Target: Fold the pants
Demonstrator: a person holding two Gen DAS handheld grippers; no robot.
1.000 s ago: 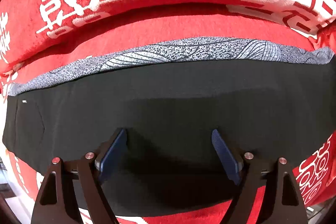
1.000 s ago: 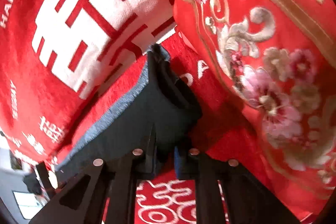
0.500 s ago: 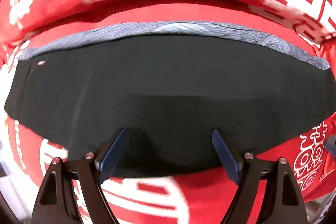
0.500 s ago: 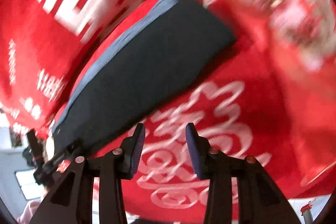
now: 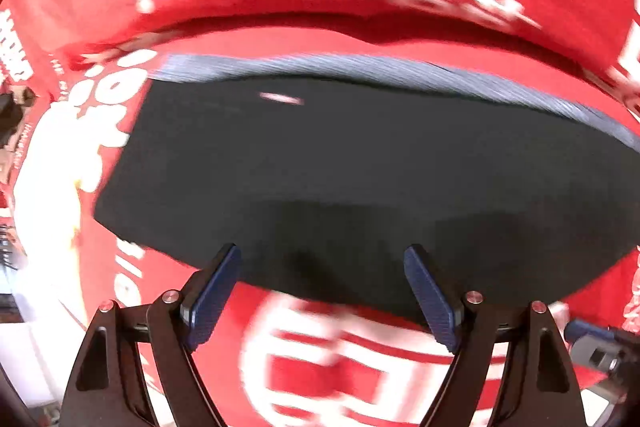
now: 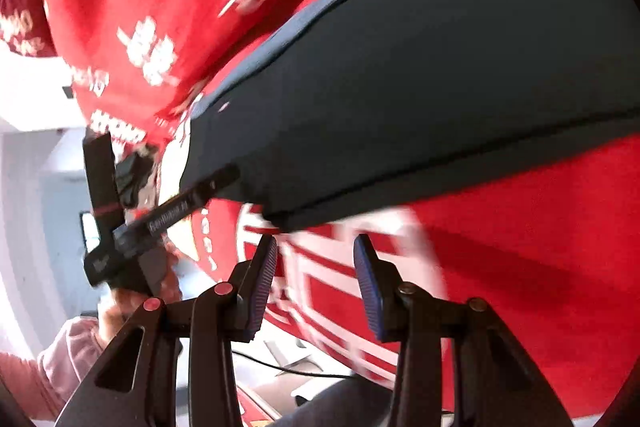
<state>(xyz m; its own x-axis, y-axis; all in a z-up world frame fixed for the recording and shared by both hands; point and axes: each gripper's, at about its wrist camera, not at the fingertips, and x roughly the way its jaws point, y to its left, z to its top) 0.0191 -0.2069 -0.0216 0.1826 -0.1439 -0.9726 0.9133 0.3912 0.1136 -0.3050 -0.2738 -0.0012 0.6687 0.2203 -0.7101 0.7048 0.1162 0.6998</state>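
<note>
Both grippers [image 5: 322, 291] [image 6: 316, 281] agape, empty

Right gripper [image 6: 316, 263] let go of the pants [image 6: 420, 87]: a second ago it pinched their corner, now its fingers are parted and empty over the red cover [image 6: 540, 247]. Left gripper [image 5: 322, 283] slid from mid-pants to their near left edge.

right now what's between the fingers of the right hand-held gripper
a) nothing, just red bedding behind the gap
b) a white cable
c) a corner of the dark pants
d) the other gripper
a: the right hand-held gripper stands open with only the red bedding showing through the gap; the folded pants lie flat beyond the fingertips, untouched.
</note>
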